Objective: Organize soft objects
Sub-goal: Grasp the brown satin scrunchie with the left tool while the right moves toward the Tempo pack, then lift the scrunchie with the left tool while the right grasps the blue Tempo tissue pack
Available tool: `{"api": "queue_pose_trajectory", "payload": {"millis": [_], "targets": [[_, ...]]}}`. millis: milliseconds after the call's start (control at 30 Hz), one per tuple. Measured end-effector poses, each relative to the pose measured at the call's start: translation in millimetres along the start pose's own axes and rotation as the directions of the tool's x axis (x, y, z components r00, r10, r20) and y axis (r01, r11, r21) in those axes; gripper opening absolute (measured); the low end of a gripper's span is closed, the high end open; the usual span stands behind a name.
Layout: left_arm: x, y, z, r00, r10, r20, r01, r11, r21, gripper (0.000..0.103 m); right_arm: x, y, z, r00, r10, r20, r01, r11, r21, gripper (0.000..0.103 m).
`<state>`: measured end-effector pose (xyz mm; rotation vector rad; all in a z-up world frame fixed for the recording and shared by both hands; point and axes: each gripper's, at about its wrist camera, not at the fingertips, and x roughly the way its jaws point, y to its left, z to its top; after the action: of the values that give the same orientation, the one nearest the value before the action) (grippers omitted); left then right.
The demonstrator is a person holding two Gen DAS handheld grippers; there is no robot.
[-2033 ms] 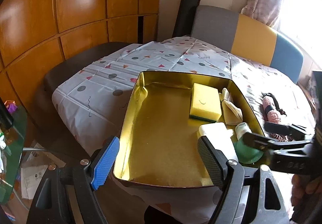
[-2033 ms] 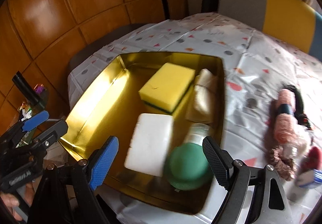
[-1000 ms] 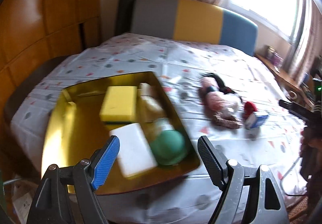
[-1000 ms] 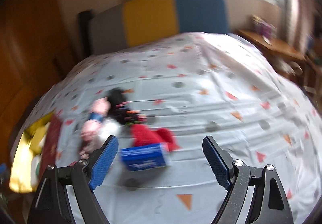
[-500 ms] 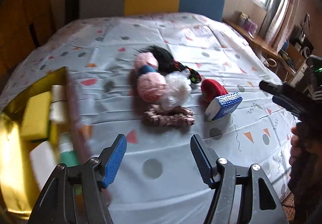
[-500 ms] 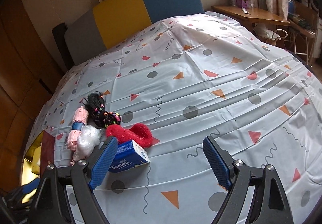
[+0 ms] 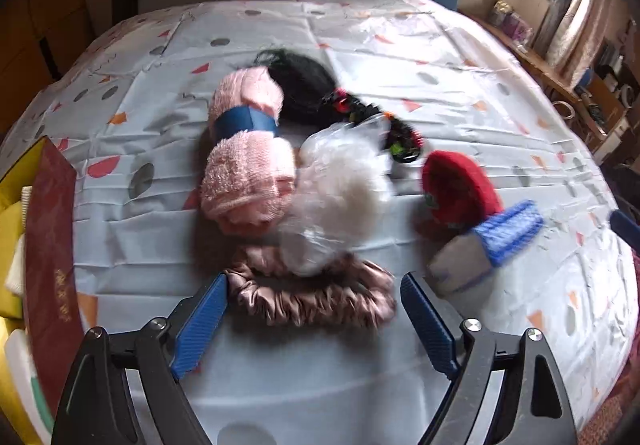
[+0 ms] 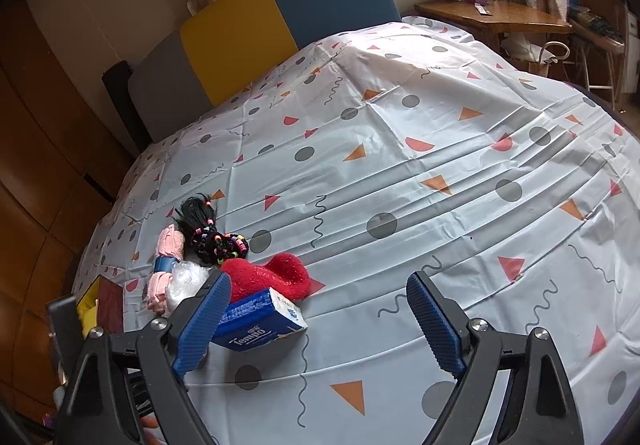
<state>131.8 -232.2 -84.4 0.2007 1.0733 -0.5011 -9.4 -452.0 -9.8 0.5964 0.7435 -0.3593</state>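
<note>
Left gripper (image 7: 312, 313), jaws opening wide and holding nothing, hangs nearer the brown satin scrunchie (image 7: 316, 293), which lies straight ahead with its long axis spanning pad to pad; right gripper (image 8: 320, 321), opening, empty, stands off by the tissue pack (image 8: 260, 321).

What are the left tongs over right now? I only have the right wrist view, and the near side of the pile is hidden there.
Observer: A brown satin scrunchie lies between the fingertips of the left tongs. Their jaws are opening and the pads grip nothing.
Operator: Is it free of the rest of the pile?
Observer: No. The white fluff in clear plastic overlaps its far edge, beside the pink towel roll.
</note>
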Motion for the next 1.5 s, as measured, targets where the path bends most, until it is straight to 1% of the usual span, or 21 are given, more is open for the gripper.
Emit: {"api": "queue_pose_trajectory", "payload": {"millis": [33,67,100,133,167,200,233,400,533,633,733,833,867,900,933,1033,1133,1167,1333,1467,1500], "targets": [[1,0,0,1.000,0.005,0.007,-0.005,1.000,0.001,0.083,0,0,0,1.000,0.000,-0.002,0.000,1.000,-0.001,0.090],[-1,0,-1,0.999,0.014,0.031,-0.014,1.000,0.015,0.061,1,0,0,1.000,-0.002,-0.003,0.002,1.000,-0.002,0.090],[-4,0,-3,0.999,0.010,0.039,-0.011,1.000,0.028,0.049,1,0,-1,1.000,-0.003,-0.004,0.003,1.000,-0.003,0.090],[-7,1,-7,0.999,0.007,0.042,-0.009,0.999,0.040,0.030,1,0,-1,1.000,-0.004,-0.005,0.004,1.000,-0.005,0.090],[-11,2,-10,0.999,-0.002,0.042,0.000,0.999,0.048,0.026,2,0,-1,1.000,-0.007,-0.006,0.007,1.000,-0.005,0.090],[-14,3,-15,0.999,-0.010,0.042,0.008,0.998,0.054,0.025,2,0,-1,1.000,-0.010,-0.007,0.010,1.000,-0.006,0.090],[-17,4,-20,0.999,-0.018,0.043,0.015,0.998,0.062,0.022,3,0,-2,1.000,-0.010,-0.008,0.010,1.000,-0.008,0.090],[-38,10,-58,0.997,-0.059,0.055,0.053,0.993,0.103,0.020,5,1,-5,0.999,-0.030,-0.015,0.030,0.999,-0.022,0.090],[-51,8,-88,0.995,-0.063,0.078,0.050,0.986,0.158,0.019,11,1,-8,0.999,-0.041,-0.034,0.040,0.999,-0.029,0.090],[-54,9,-99,0.992,-0.069,0.101,0.050,0.983,0.178,0.020,15,3,-11,0.998,-0.039,-0.046,0.038,0.999,-0.036,0.090],[-54,11,-100,0.991,-0.078,0.109,0.059,0.983,0.172,0.020,20,4,-15,0.997,-0.042,-0.060,0.039,0.998,-0.045,0.090],[-54,12,-104,0.989,-0.080,0.122,0.058,0.983,0.175,0.020,27,9,-19,0.996,-0.012,-0.087,0.007,0.998,-0.065,0.090],[-54,11,-105,0.989,-0.078,0.127,0.055,0.983,0.177,0.020,28,14,-21,0.996,0.003,-0.091,-0.010,0.997,-0.083,0.093],[-54,11,-106,0.988,-0.076,0.133,0.052,0.983,0.178,0.020,29,21,-23,0.996,0.015,-0.091,-0.025,0.994,-0.109,0.099],[-54,11,-105,0.988,-0.077,0.135,0.053,0.983,0.177,0.020,29,28,-25,0.996,0.020,-0.087,-0.032,0.990,-0.139,0.103],[-54,13,-106,0.986,-0.092,0.138,0.068,0.984,0.164,0.020,31,52,-33,0.996,0.027,-0.085,-0.048,0.966,-0.254,0.103],[-54,15,-106,0.985,-0.099,0.139,0.076,0.984,0.164,0.020,40,69,-39,0.997,-0.025,-0.079,-0.004,0.936,-0.351,0.103],[-54,15,-107,0.985,-0.100,0.139,0.076,0.983,0.164,0.020,42,70,-39,0.996,-0.032,-0.082,0.000,0.931,-0.365,0.103],[-55,17,-107,0.984,-0.110,0.143,0.087,0.984,0.158,0.020,60,77,-38,0.992,-0.016,-0.123,-0.035,0.918,-0.396,0.103],[-55,16,-109,0.983,-0.101,0.154,0.076,0.984,0.160,0.020,72,84,-46,0.990,-0.028,-0.140,-0.038,0.892,-0.450,0.103],[-55,14,-110,0.983,-0.093,0.158,0.066,0.984,0.166,0.020,74,84,-47,0.990,-0.029,-0.135,-0.036,0.887,-0.460,0.092]]}}
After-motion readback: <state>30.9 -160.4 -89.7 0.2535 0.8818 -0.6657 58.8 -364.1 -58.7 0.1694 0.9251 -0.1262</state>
